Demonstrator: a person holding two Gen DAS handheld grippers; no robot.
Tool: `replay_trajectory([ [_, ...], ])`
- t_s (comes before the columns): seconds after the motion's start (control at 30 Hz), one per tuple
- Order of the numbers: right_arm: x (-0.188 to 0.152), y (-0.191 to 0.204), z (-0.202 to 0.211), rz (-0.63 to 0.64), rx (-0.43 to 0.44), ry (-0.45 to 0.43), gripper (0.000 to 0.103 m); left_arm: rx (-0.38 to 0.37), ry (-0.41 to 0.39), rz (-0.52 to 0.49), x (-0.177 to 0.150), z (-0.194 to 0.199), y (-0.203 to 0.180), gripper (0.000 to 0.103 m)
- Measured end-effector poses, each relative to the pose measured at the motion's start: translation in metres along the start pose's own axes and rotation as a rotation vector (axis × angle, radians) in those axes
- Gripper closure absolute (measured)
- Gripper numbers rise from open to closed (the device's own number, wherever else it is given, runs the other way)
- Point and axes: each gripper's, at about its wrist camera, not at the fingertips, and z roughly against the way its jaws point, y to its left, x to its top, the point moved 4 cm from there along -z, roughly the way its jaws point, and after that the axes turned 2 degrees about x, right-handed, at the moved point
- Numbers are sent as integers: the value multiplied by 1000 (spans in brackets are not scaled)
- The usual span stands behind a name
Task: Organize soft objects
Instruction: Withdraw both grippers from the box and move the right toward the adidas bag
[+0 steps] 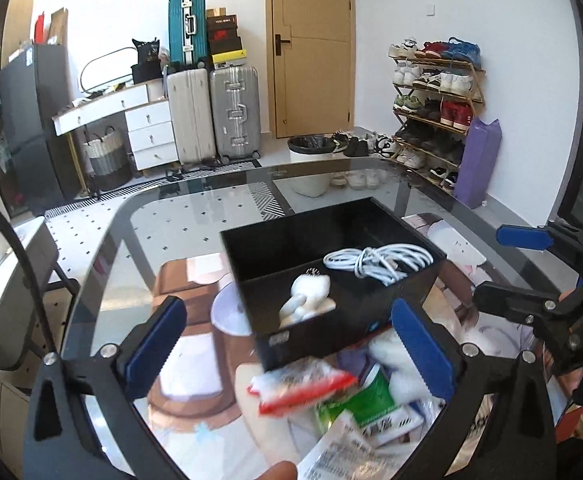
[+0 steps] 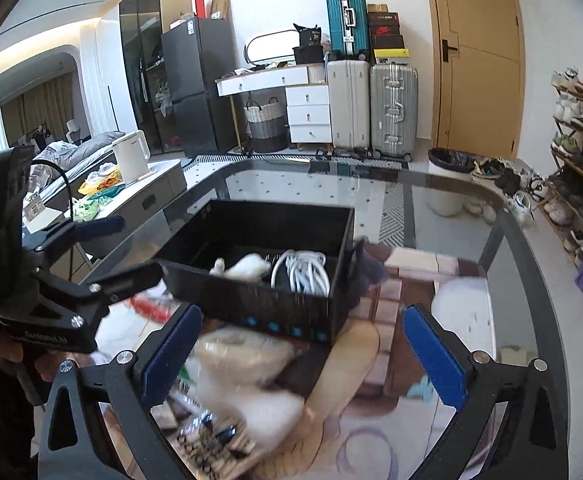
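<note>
A black box (image 1: pixel 331 280) sits on the glass tabletop (image 1: pixel 171 216), near the middle and a bit toward the near edge. The box has walls inside that split it into parts. A white cable (image 1: pixel 377 262) lies coiled in one front part, and a small white soft toy (image 1: pixel 307 296) lies in the part beside it. The back part looks bare. Between the box and the near edge lies a blurry heap of soft packets: a red and white packet (image 1: pixel 299 388), a green packet (image 1: pixel 371 398) and a white fluffy bag (image 2: pixel 243 354). The left gripper (image 1: pixel 291 344) hangs over this heap with its blue fingers wide apart and nothing between them. The right gripper (image 2: pixel 303 354) is beside it, also spread wide and holding nothing. A hand (image 2: pixel 3 354) grips the left tool's handle.
</note>
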Motion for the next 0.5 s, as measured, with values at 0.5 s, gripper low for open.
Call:
replay_trajectory([
  [0.5, -47, 28, 13, -19, 13, 69, 1, 10, 2, -7, -42, 18, 2, 0],
])
